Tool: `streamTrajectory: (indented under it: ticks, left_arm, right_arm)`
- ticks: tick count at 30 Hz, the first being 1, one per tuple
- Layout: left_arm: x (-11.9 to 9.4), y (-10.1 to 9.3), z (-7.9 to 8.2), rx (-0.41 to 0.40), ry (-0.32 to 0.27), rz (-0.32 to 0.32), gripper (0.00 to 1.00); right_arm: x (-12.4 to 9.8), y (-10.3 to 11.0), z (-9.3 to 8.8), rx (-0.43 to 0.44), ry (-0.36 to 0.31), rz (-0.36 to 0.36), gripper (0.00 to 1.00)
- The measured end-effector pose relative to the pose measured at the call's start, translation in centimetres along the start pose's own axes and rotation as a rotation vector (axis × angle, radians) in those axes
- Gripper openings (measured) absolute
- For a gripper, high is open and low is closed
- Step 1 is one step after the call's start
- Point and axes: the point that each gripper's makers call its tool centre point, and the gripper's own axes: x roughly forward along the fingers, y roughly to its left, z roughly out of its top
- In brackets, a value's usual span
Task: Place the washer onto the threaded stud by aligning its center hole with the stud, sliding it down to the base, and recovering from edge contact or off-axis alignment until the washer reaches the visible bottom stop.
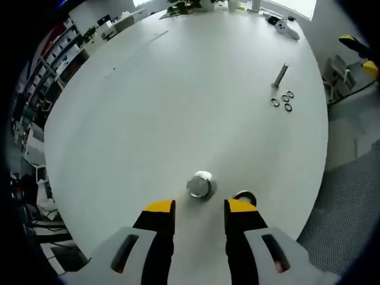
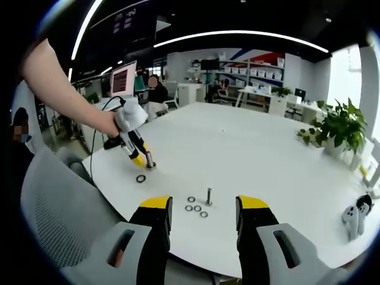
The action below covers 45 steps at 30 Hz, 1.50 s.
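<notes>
The threaded stud (image 2: 209,196) stands upright on the white table (image 2: 249,148), with several small washers (image 2: 196,208) lying loose at its foot. The same stud (image 1: 279,75) and washers (image 1: 282,100) sit far off to the upper right in the left gripper view. My left gripper (image 1: 200,208) is open just above the table. A round silver metal piece (image 1: 200,184) lies just ahead of its tips, and a dark ring washer (image 1: 244,196) lies beside its right jaw. My right gripper (image 2: 205,205) is open and empty, short of the stud. A hand holds the left gripper (image 2: 142,157) near that washer (image 2: 141,179).
A white handheld controller (image 2: 356,217) lies at the table's right end, also seen as the controller (image 1: 288,28) at the far edge. Potted plants (image 2: 338,127) stand beyond it. A grey mesh chair (image 2: 53,219) sits by the near table edge. Desks and people fill the office behind.
</notes>
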Motion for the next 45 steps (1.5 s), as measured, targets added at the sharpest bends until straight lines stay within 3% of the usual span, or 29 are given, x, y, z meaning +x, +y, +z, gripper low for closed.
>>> streamTrajectory:
  ticks: [7,14,20,31,45]
  left_arm:
    - [-0.3,-1.6,-1.4,-0.092,-0.014,-0.024,0.33]
    - [0.0,-3.0,-1.2,-0.127,-0.037,-0.029,0.34]
    - [1.4,-3.2,-1.3,-0.141,-0.034,-0.039,0.34]
    - [3.3,-3.8,-2.0,-0.12,-0.003,-0.055,0.33]
    - [3.5,-4.4,-1.3,-0.036,0.019,-0.056,0.26]
  right_arm:
    - [0.0,0.1,0.0,-0.002,0.002,0.005,0.45]
    - [0.0,0.2,-0.1,0.003,0.003,0.006,0.45]
    - [0.0,0.1,-0.1,0.001,0.005,0.002,0.45]
    - [-0.1,-0.2,-0.2,0.003,0.006,-0.014,0.45]
    - [-0.2,-0.5,-0.1,0.014,-0.002,-0.025,0.45]
